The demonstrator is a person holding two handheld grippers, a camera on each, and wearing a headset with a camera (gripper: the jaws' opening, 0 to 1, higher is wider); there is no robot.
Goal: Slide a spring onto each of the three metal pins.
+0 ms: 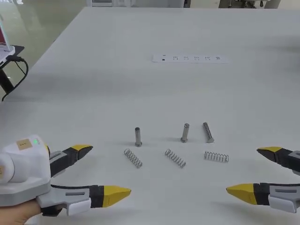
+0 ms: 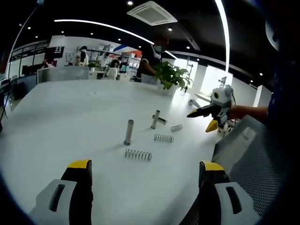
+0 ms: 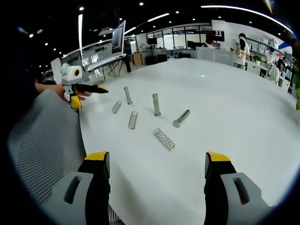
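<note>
yellow-tipped left claw and right claw spread wide, empty
three steel coil springs lie at 6 o'clock of three grey metal pins

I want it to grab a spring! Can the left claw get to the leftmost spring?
Probably yes. The left claw is open, and just bare table lies between it and the leftmost spring.
</note>
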